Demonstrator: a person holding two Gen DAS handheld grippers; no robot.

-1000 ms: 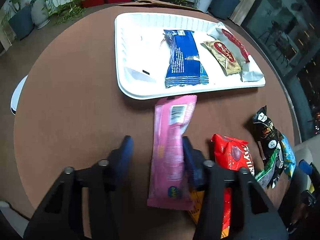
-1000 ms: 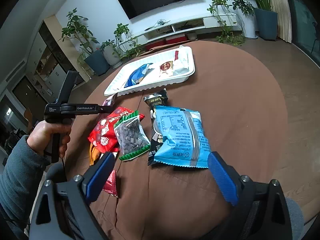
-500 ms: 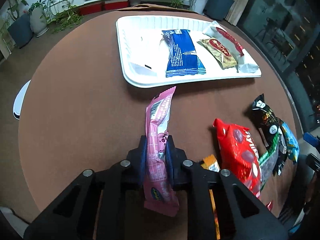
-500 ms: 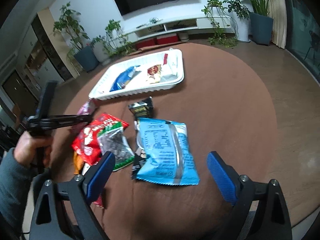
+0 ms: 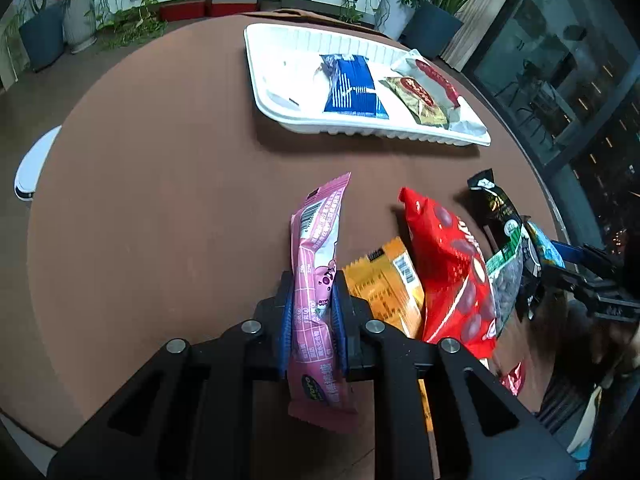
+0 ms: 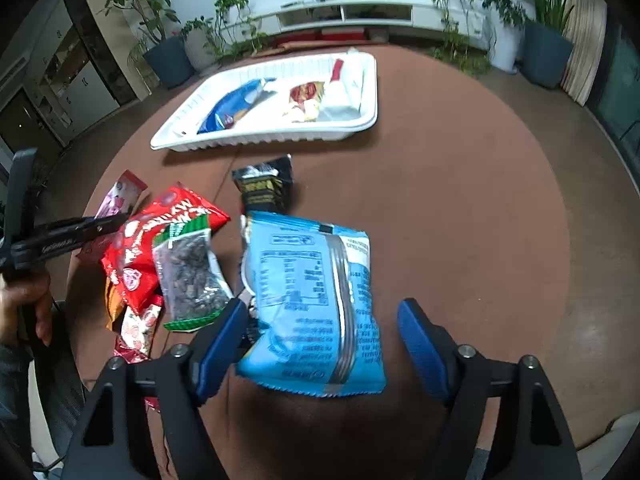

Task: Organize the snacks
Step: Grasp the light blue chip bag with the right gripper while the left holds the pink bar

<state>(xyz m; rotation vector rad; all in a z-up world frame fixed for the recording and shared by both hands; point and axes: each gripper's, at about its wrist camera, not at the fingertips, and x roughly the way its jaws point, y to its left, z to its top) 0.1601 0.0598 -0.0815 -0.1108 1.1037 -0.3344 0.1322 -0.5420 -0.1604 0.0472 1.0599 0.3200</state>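
My left gripper [image 5: 312, 292] is shut on a pink snack packet [image 5: 320, 232], which stands on edge between the pads above the brown round table [image 5: 160, 200]. The white tray [image 5: 264, 64] lies beyond it and holds a dark blue packet [image 5: 352, 88] and two red-and-white ones. My right gripper [image 6: 320, 312] straddles a light blue bag [image 6: 312, 288] lying flat. Its jaws are closing, with a gap still showing at the right pad. From the right wrist, the left gripper [image 6: 120, 220] and the pink packet [image 6: 120, 196] appear at the far left.
Loose snacks lie between the two grippers: a red bag [image 6: 160, 224], a clear seed bag with green trim [image 6: 188, 276], a black packet [image 6: 266, 186] and an orange packet [image 5: 380, 280]. A person's hand [image 6: 24, 304] holds the left gripper. Potted plants and a low TV console stand behind the table.
The left gripper shut on the pink packet and tipped it up on edge. The right gripper came down over the light blue bag and its jaws narrowed.
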